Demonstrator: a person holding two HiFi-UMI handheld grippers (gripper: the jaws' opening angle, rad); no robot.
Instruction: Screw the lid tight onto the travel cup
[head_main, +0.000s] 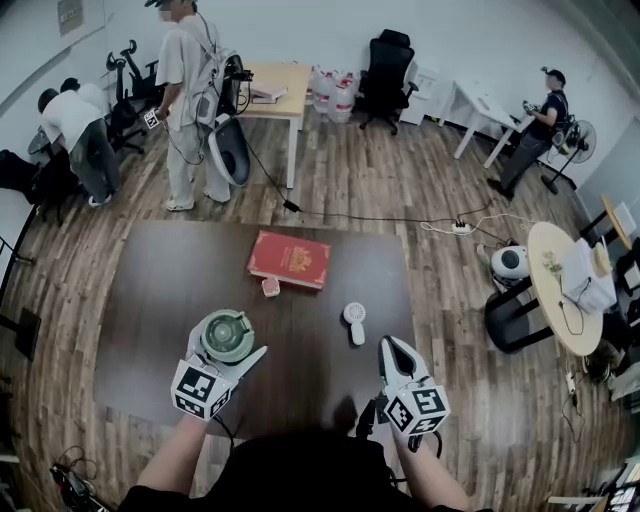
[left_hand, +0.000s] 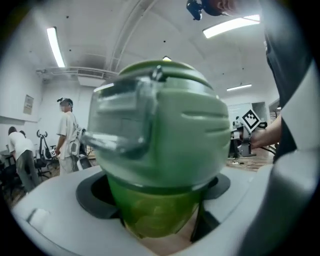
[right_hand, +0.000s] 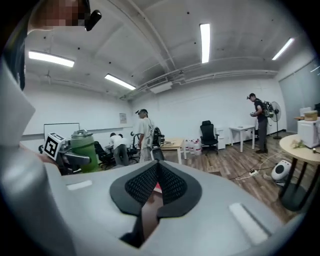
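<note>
Green travel cup (left_hand: 155, 215), lid (left_hand: 160, 130) on top: upright at the tabletop's (head_main: 160, 290) near left, body gripped in your left gripper's (head_main: 228, 346) jaws; your right gripper (head_main: 393, 347), jaws closed and empty, stands apart to its right.

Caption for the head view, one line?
Left tongs grip the lidded green travel cup at a dark table; right tongs shut, empty.
</note>
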